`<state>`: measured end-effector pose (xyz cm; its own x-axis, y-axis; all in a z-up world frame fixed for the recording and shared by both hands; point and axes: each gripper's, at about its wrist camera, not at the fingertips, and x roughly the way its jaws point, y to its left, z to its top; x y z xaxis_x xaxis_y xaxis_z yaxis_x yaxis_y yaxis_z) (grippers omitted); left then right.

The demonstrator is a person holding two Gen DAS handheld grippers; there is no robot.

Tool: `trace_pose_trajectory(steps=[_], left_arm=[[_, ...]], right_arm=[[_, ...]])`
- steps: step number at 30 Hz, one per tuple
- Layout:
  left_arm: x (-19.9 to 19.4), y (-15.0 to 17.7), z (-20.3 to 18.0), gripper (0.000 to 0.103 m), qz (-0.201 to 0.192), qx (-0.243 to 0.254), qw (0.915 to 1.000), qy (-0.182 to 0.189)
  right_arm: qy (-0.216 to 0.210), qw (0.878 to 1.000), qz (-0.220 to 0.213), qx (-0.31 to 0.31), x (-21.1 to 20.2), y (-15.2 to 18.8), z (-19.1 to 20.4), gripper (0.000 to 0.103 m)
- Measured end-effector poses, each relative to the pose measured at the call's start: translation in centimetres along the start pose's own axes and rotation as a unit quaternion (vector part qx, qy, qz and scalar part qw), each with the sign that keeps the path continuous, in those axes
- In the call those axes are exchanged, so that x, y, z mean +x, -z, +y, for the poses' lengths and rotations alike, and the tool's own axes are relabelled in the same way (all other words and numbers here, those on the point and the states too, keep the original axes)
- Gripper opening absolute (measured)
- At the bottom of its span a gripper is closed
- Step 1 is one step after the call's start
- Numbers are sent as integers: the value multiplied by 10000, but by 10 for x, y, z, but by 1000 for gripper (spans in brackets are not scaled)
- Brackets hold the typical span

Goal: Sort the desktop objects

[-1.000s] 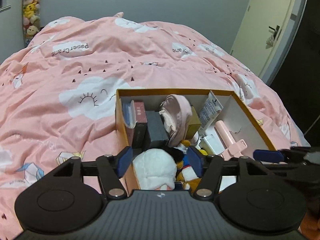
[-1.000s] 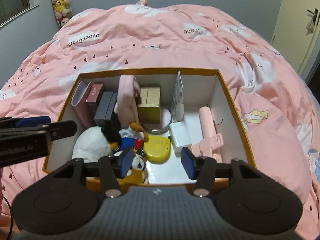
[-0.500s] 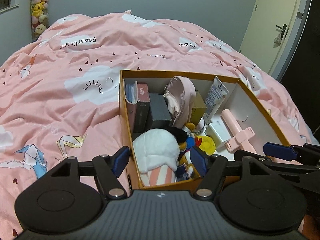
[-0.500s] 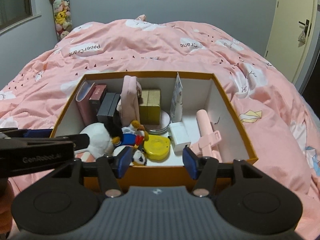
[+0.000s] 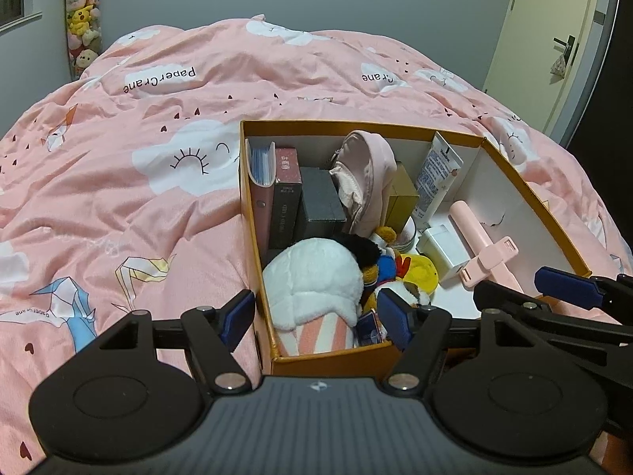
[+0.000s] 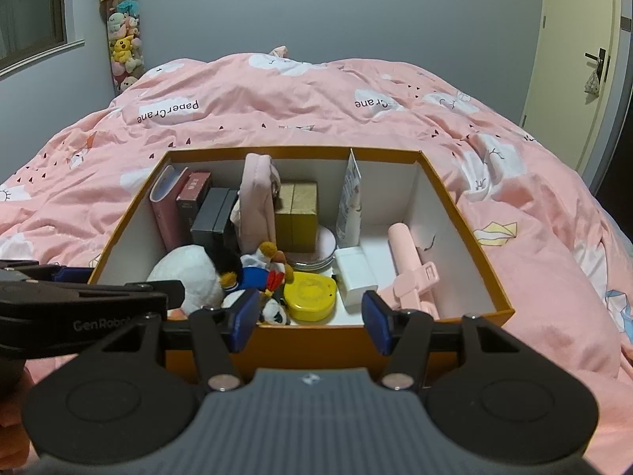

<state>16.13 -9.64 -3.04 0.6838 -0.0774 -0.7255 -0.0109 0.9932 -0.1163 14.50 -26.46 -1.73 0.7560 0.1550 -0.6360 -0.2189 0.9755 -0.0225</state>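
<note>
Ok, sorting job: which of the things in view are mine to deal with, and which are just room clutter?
Job:
- orange box
- white plush
- yellow case
- white charger
- pink selfie stick
- pink pouch
- gold box
- cream tube
- books and dark boxes

Lying about:
- pink duvet
- hanging plush toys
- door

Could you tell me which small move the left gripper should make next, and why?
Probably ease the left gripper forward and down onto the white plush: its open jaws straddle the orange box's near corner, and the plush lies uppermost just ahead.
</note>
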Motion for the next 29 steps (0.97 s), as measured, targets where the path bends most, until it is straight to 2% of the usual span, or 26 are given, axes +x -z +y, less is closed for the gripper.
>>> trace_pose_trajectory(steps=[29], left_arm=[[2, 2, 3, 82, 61, -15, 10000, 6]], right_arm=[[-7, 10000, 2, -2, 0, 0, 0, 59]])
